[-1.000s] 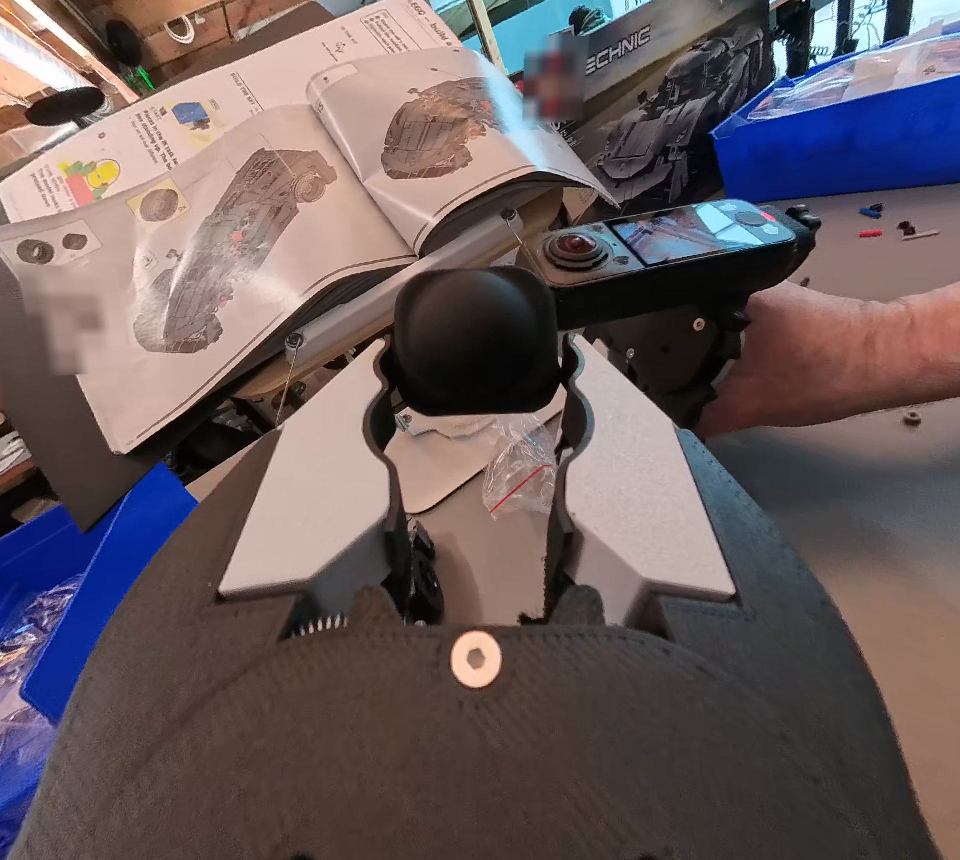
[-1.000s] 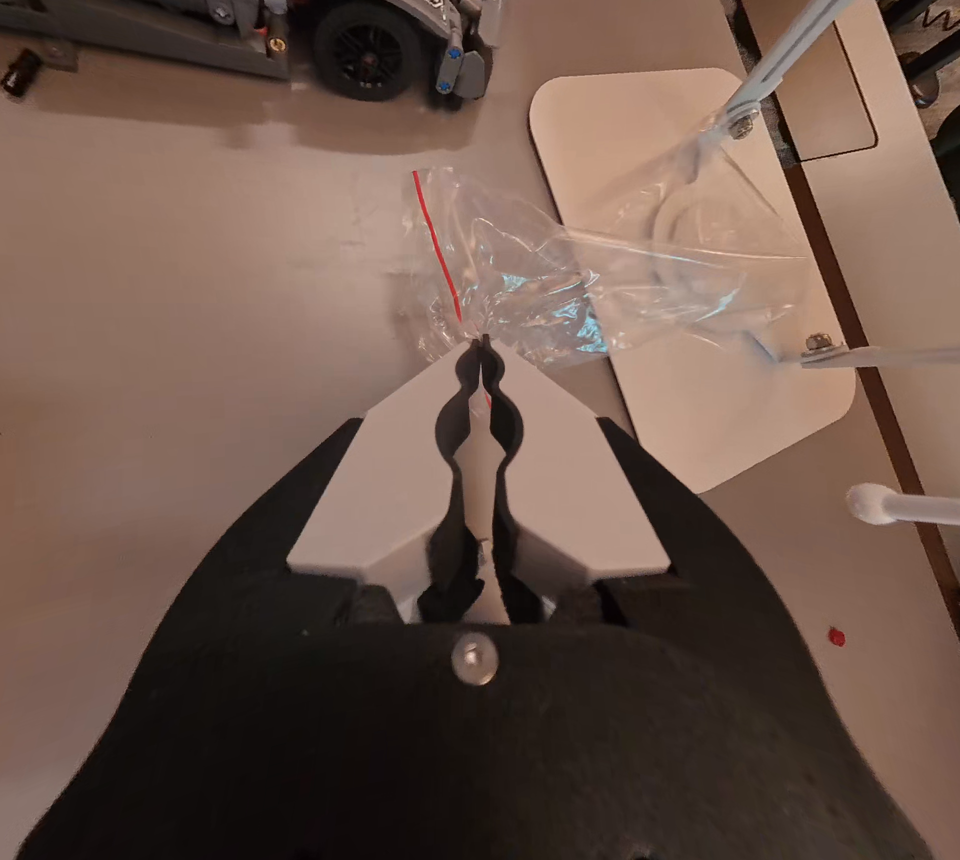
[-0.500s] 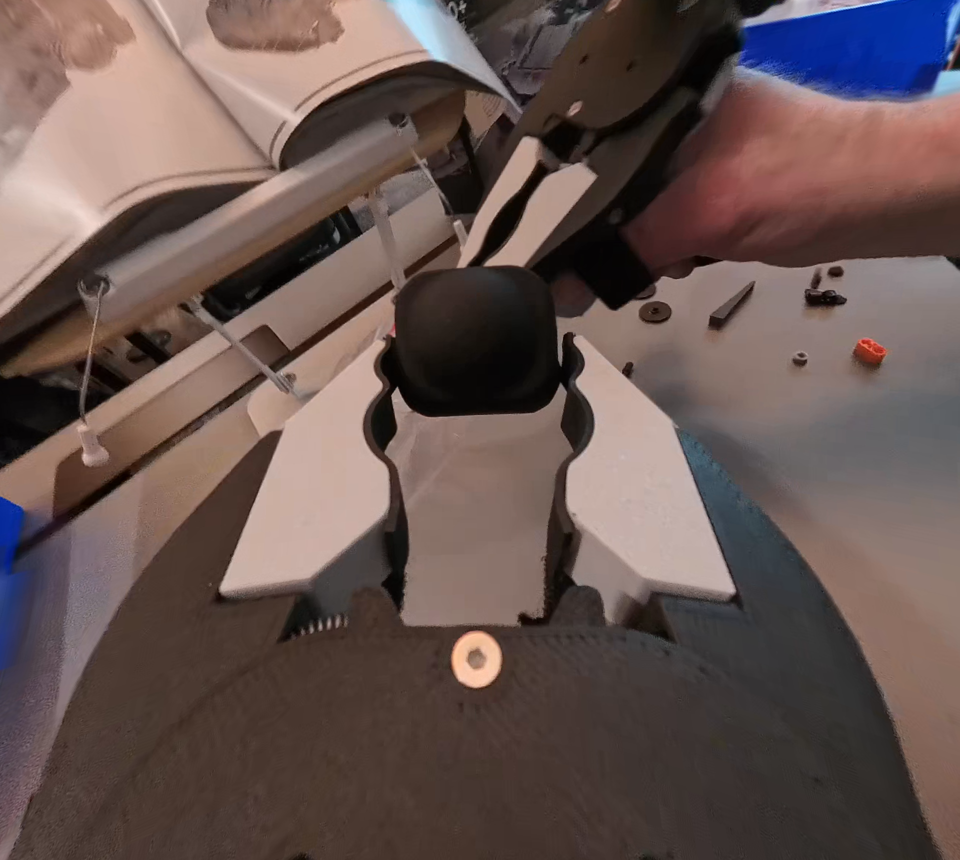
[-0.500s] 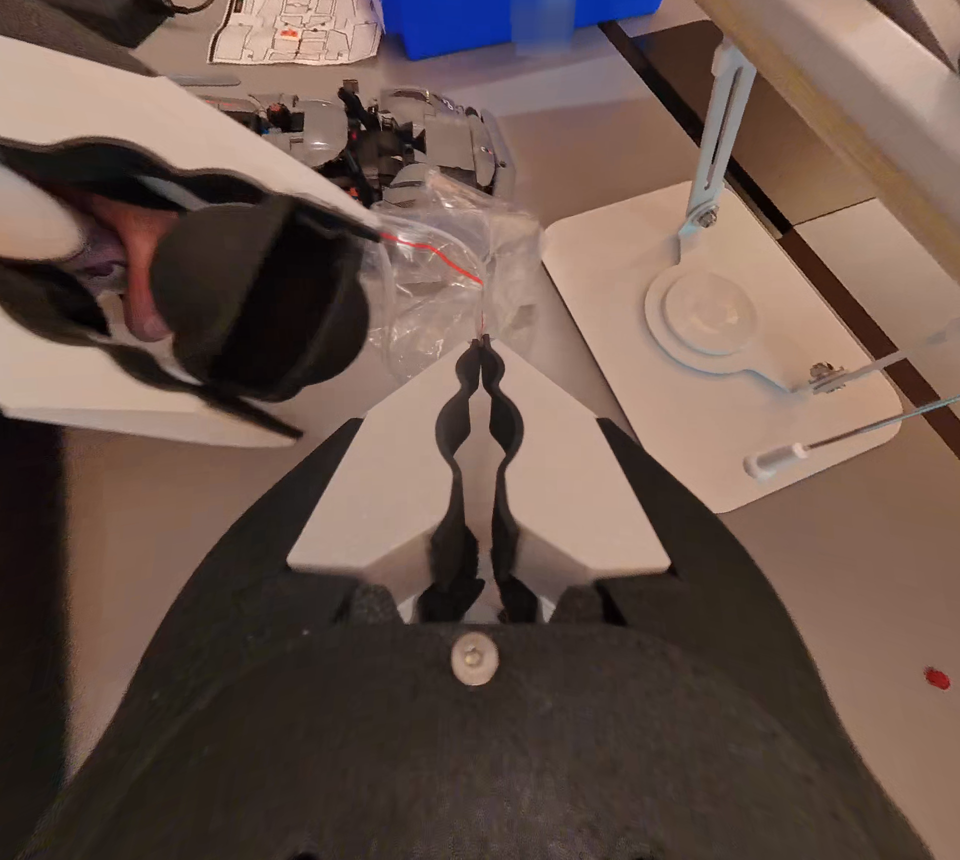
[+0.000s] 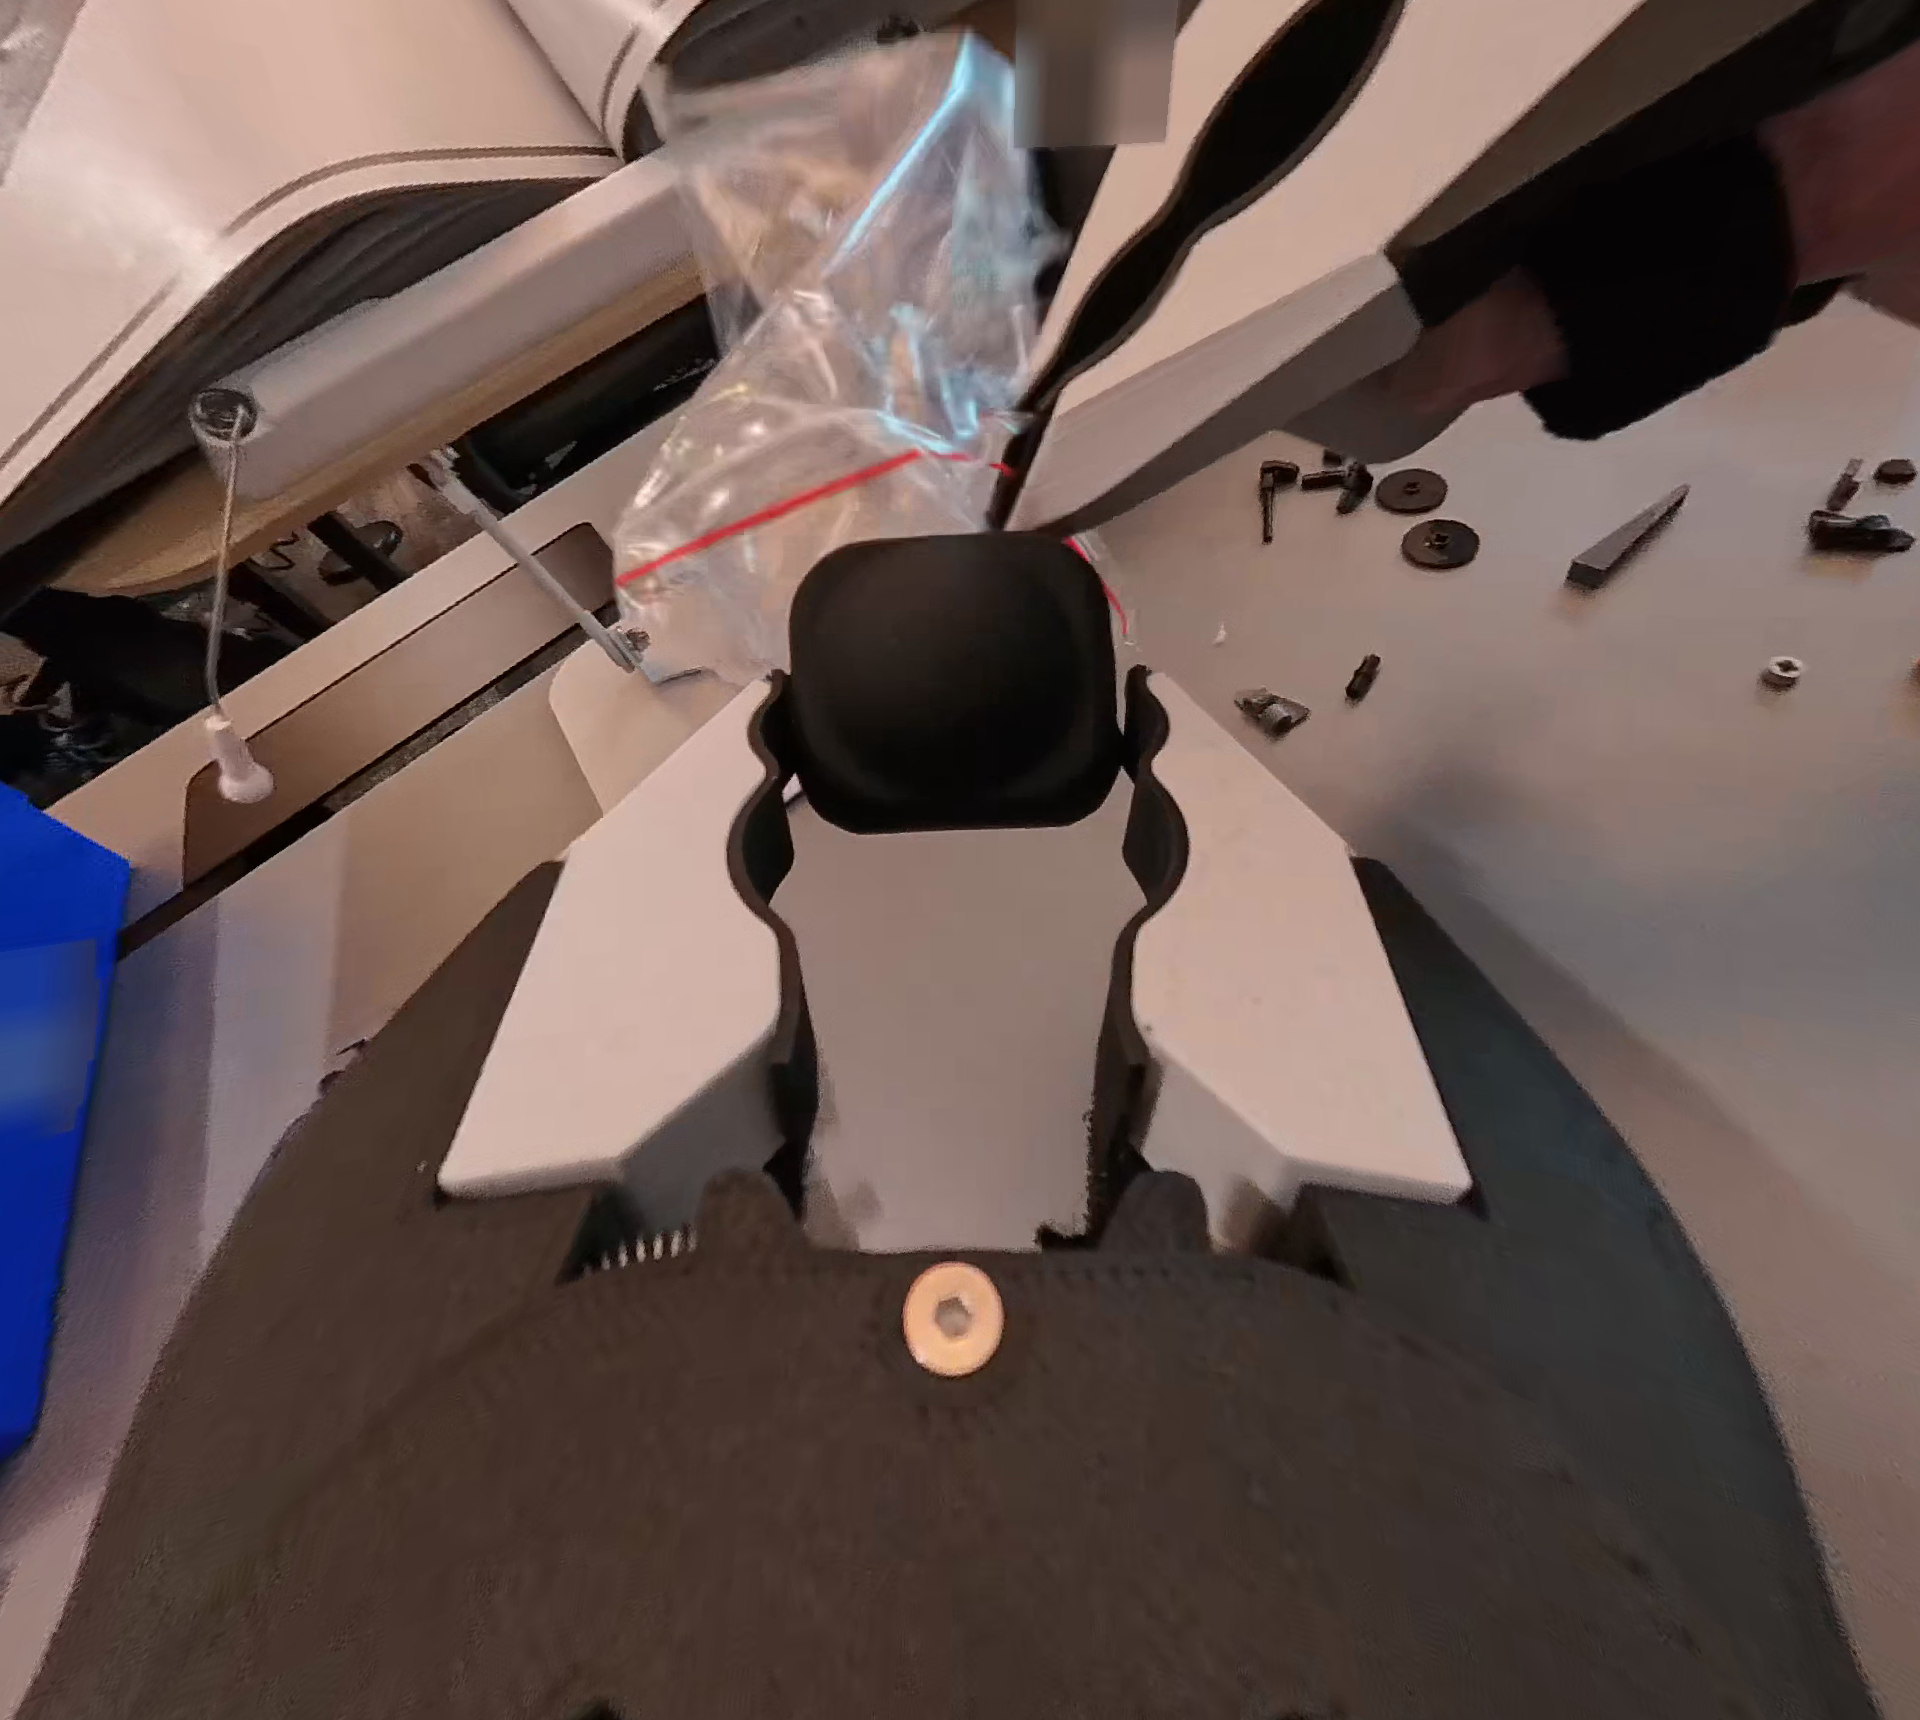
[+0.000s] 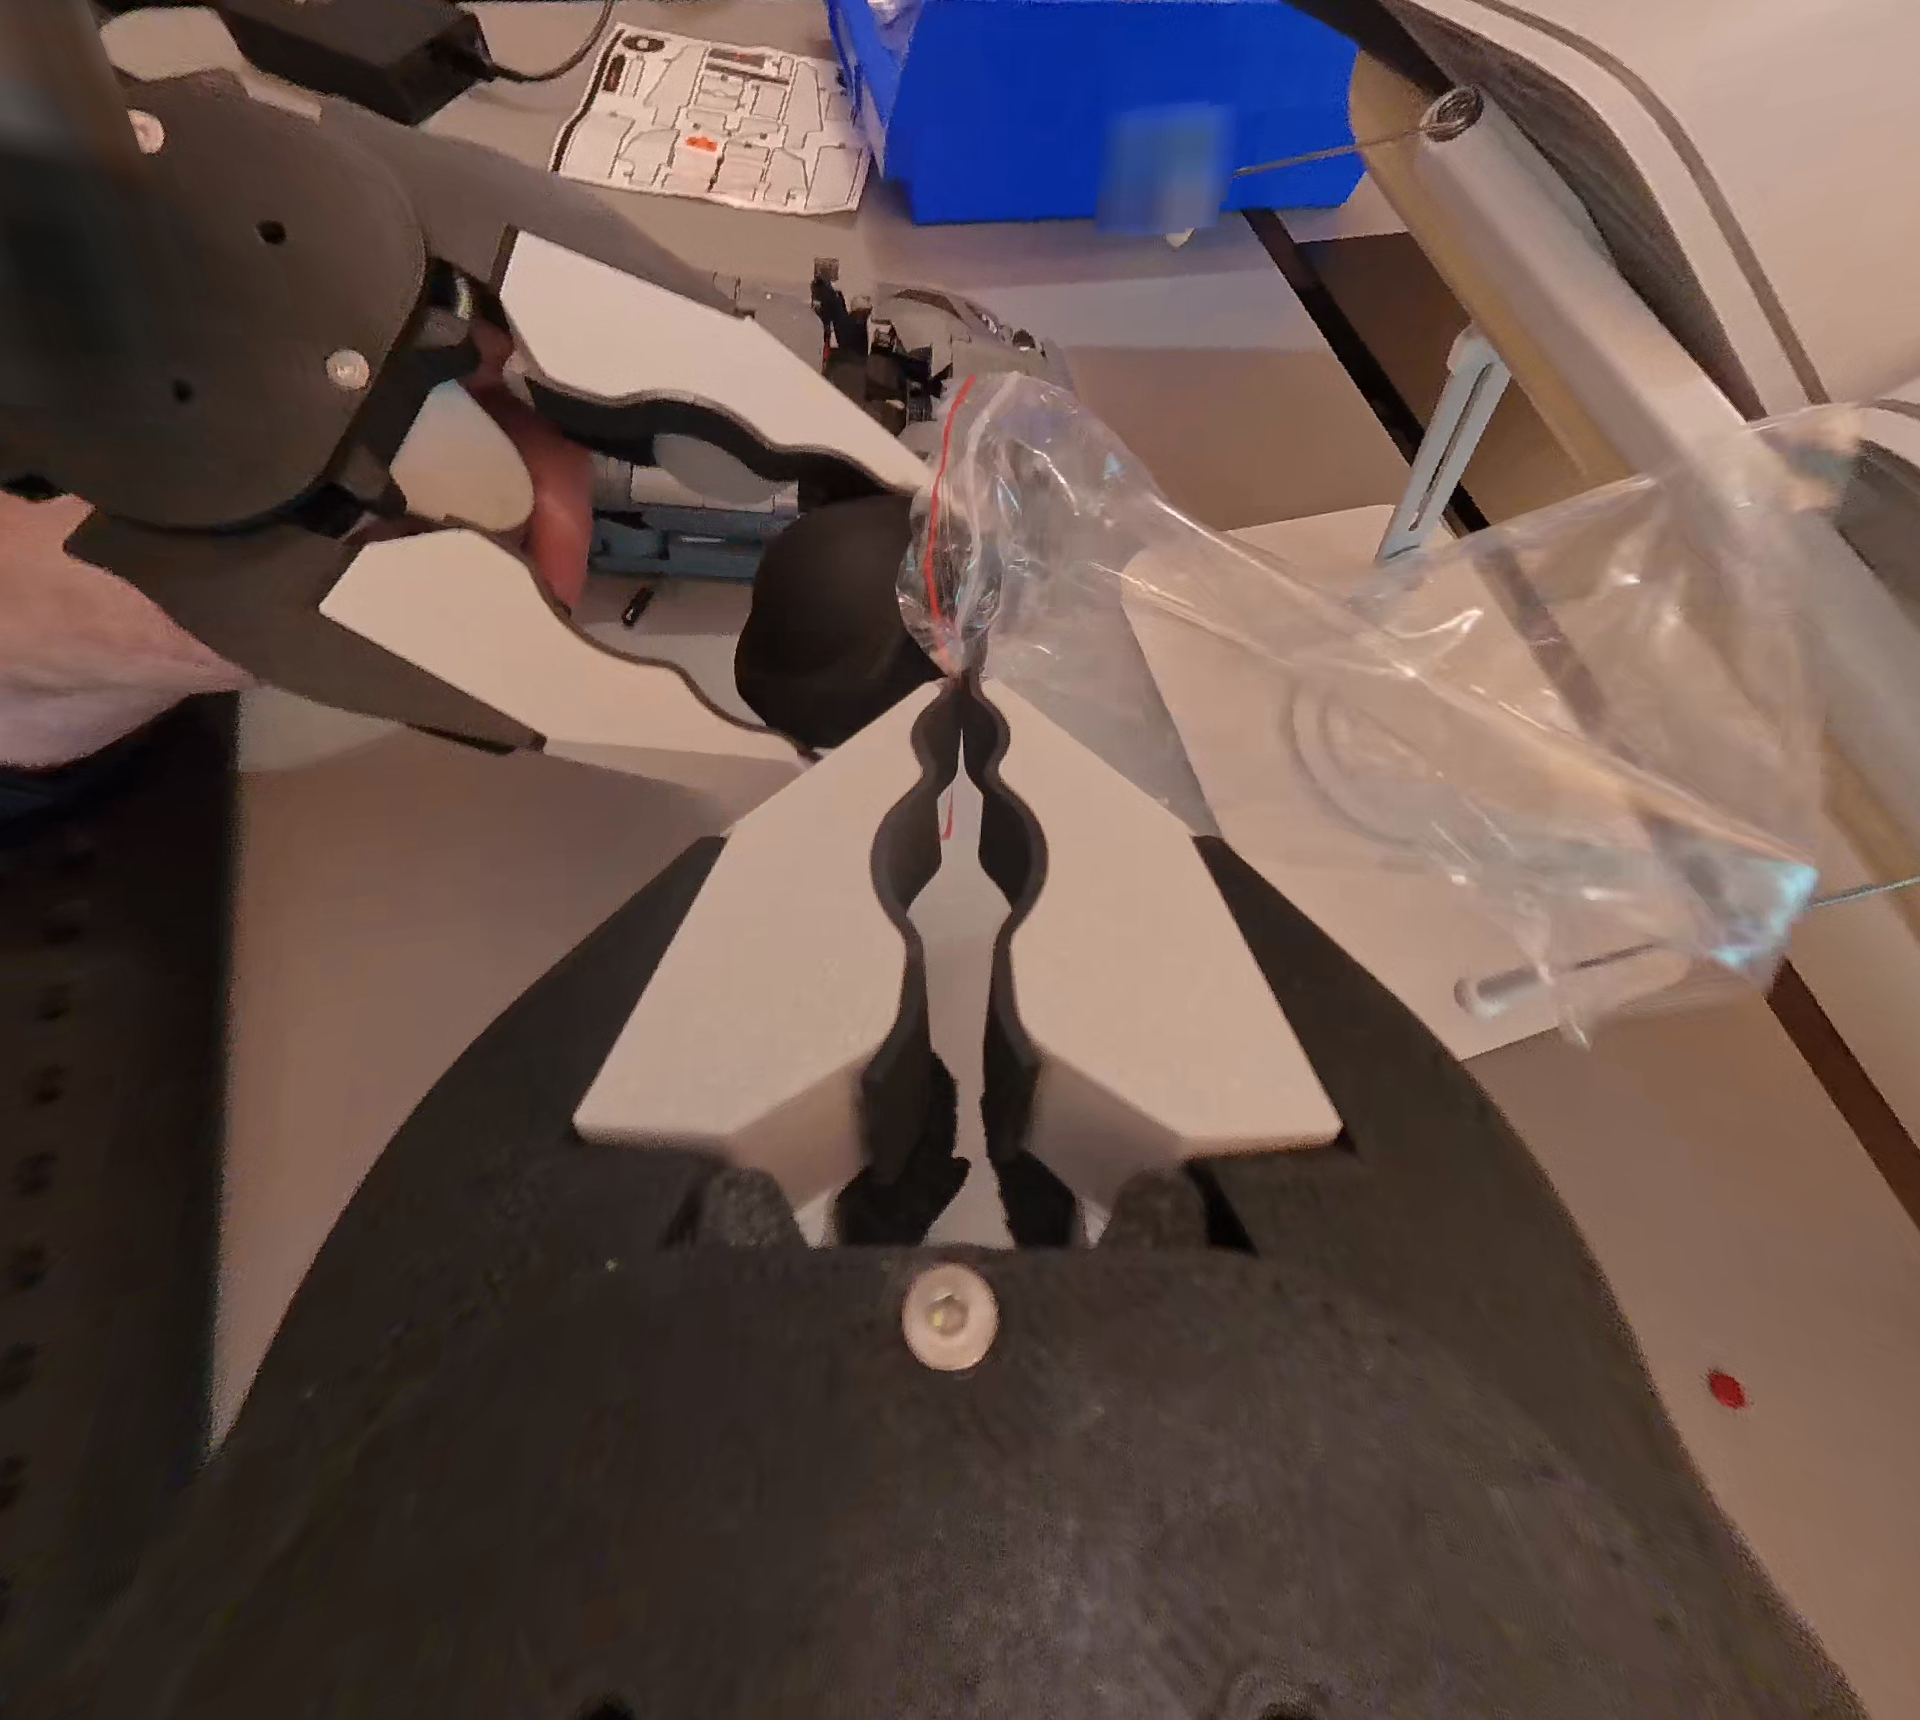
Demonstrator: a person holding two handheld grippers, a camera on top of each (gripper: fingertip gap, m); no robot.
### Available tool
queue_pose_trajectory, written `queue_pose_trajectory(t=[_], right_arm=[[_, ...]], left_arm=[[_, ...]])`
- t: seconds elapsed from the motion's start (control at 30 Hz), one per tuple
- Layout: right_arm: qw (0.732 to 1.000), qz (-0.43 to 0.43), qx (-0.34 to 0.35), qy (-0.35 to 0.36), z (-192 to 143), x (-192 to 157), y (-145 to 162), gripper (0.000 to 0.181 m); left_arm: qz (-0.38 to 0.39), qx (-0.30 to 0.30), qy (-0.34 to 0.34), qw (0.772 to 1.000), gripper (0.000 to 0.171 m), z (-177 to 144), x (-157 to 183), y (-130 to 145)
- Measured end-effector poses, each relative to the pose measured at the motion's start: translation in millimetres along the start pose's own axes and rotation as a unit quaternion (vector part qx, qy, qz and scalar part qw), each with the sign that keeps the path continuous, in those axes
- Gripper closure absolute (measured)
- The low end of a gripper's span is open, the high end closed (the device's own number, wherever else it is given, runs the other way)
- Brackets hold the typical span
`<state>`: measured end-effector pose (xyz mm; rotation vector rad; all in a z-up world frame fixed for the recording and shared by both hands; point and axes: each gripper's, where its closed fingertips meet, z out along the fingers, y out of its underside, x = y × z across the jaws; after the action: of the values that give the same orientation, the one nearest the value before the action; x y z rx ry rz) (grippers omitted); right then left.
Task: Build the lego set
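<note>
Since a moment ago the plastic bag (image 6: 1351, 631) has risen off the table, just right of the black piece (image 5: 951, 683). The right gripper (image 6: 958, 694) is clamped on its red-striped edge; the left gripper (image 5: 951, 714), level and pointing forward, squeezes that piece. Bring the piece gently against the bag mouth.

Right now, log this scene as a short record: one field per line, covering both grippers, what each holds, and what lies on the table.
left gripper: shut on a black rounded piece
right gripper: shut on the clear plastic bag, pinching it by the red-lined edge
bag position: lifted off the table, hanging beside the black piece
table: small dark loose parts scattered on the right
model: partly built grey car behind the left gripper
storage: blue bin at the back
manual: open instruction book on a stand
</note>
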<state>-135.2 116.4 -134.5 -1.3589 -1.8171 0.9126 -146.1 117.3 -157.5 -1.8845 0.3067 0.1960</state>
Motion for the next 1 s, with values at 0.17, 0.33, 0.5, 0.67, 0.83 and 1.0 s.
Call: queue_pose_trajectory(t=[0.17, 0.33, 0.5, 0.67, 0.83, 1.0], right_arm=[[0.998, -0.042, -0.007, -0.040, -3.7, -13.5, 0.0, 0.181], [0.992, -0.071, -0.032, -0.099, -4.1, -33.1, 7.0, 0.181], [0.986, -0.051, -0.032, -0.152, -3.0, -45.2, 11.3, 0.181], [0.976, 0.030, 0.008, -0.217, -8.5, -45.7, 5.8, 0.181], [0.967, 0.043, 0.012, -0.249, -14.3, -49.0, 4.4, 0.181], [0.955, 0.042, -0.028, -0.293, -11.7, -68.2, 16.2, 0.181]], left_arm=[[-0.012, -0.003, 0.005, 1.000, 0.111, 0.1, -2.8, 2.3], [0.010, -0.023, -0.006, 1.000, 0.111, 2.3, -3.6, 8.3], [0.078, -0.024, -0.021, 0.996, 0.111, 1.3, 0.2, 3.6], [0.129, -0.036, -0.043, 0.990, 0.110, -0.1, 2.8, -0.5], [0.203, -0.054, -0.060, 0.976, 0.111, -0.7, 7.1, -1.5], [0.284, -0.082, -0.055, 0.954, 0.111, 4.2, 20.9, 4.3]])
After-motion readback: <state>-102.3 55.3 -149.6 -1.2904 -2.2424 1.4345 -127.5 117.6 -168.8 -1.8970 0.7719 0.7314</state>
